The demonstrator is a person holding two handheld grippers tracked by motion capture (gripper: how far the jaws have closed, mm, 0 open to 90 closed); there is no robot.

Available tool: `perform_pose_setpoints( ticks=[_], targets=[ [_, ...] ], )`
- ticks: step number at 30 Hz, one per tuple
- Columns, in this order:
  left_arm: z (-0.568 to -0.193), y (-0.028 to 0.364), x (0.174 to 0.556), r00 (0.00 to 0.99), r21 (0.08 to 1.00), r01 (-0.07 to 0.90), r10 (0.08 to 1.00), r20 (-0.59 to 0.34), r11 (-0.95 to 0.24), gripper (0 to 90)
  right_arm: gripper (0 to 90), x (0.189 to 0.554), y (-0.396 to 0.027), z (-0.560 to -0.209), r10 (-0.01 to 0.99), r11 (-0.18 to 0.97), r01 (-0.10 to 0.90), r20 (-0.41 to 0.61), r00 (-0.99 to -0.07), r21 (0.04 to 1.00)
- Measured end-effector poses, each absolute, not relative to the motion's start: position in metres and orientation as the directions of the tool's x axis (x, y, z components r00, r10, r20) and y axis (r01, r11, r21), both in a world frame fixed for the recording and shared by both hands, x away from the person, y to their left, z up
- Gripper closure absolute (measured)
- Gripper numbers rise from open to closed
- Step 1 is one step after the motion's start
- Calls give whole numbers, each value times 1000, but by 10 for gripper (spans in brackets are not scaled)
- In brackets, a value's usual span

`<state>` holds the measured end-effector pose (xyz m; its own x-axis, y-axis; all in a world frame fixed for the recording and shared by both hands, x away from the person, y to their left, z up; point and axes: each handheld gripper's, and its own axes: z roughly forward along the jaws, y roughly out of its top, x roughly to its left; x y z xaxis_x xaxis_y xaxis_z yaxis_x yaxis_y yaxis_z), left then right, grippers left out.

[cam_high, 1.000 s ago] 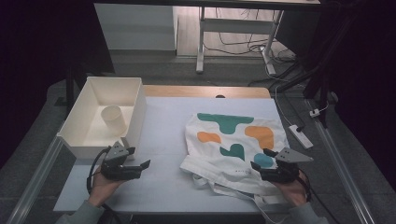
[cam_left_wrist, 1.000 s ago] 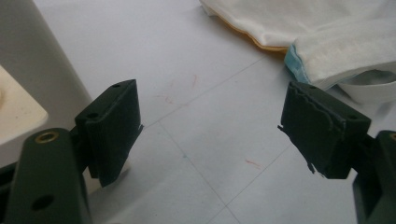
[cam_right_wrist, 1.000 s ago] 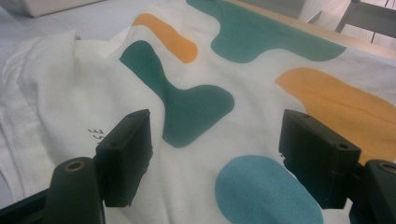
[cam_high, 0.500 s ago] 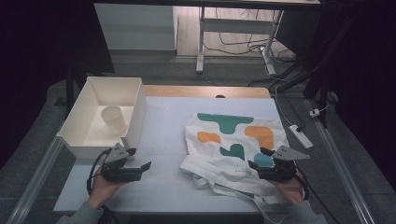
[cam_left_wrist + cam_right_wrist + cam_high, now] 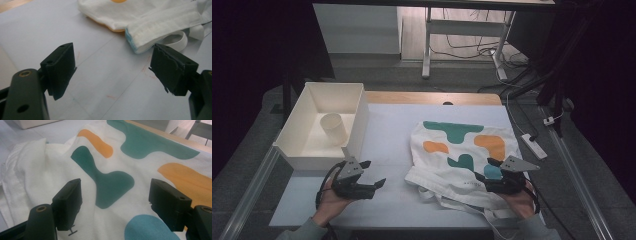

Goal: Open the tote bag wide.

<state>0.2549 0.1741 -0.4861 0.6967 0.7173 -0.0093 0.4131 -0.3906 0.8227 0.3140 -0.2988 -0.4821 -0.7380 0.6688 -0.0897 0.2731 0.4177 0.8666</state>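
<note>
Item: white cloth tote bag with green, orange and blue blobs [image 5: 464,152], crumpled at the table's right — my right gripper [image 5: 486,170] hovers wide over it, my left gripper [image 5: 373,173], empty and wide, has edged toward its folded hem [image 5: 160,27], which I should pinch squarely.

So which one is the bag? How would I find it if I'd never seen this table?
Start at the pale table and look to its right half, away from the white box with the cup inside. The bag is the floppy white cloth thing lying flat there. It is the one with teal, orange and blue blobs on it.
</note>
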Motion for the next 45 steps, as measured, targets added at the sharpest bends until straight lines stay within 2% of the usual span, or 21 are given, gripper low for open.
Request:
perform_pose_setpoints(
  ticks=[6, 20, 23, 26, 29, 45],
  targets=[
    [-486, 156, 256, 724, 810, 393, 689, 20, -436, 200, 269, 311, -296, -479, 660, 416, 262, -91, -745, 871],
    [-485, 135, 271, 755, 817, 365, 655, 21, -447, 209, 270, 311, -292, -478, 650, 428, 262, -94, -754, 865],
    [-479, 130, 273, 759, 805, 349, 649, 57, -479, 205, 270, 311, -290, -478, 650, 426, 263, -91, -754, 866],
    [-465, 125, 279, 779, 828, 341, 627, 17, -445, 202, 270, 312, -290, -477, 647, 425, 259, -91, -757, 868],
    [-459, 117, 282, 782, 826, 316, 621, 52, -466, 201, 270, 312, -289, -477, 644, 427, 256, -93, -759, 867],
    [-460, 98, 305, 809, 791, 345, 588, 22, -505, 200, 273, 310, -285, -476, 640, 430, 250, -98, -762, 867]
  ],
)
